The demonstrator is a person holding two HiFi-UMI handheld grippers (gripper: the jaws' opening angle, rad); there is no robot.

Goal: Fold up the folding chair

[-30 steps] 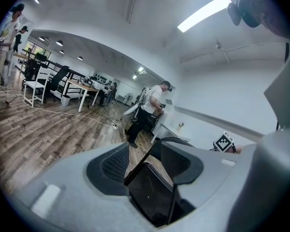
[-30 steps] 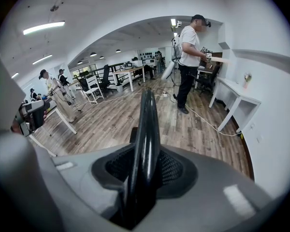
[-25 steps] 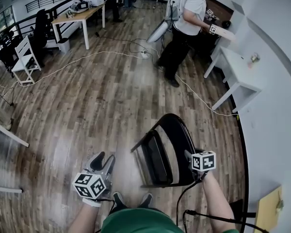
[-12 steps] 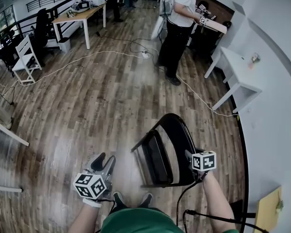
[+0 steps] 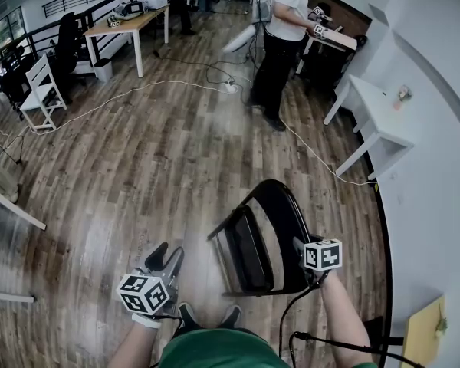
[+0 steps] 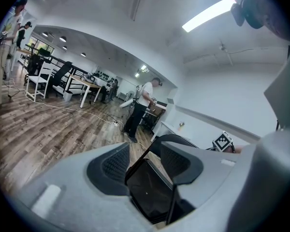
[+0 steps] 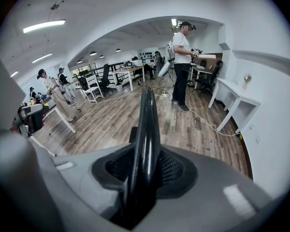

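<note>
Folding chair [image 5: 284, 213]: unmoved since a second ago, clamped in right gripper [image 5: 300, 245]; left gripper [image 5: 167, 251] half-spread, empty, apart; fold apparently paused.

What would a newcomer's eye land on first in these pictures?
Most likely the black folding chair, standing on the wood floor just ahead of the person, with the right gripper clamped on its backrest edge. The left gripper hovers apart from it, jaws open and empty. Farther back, a standing person works near a white desk.
</note>
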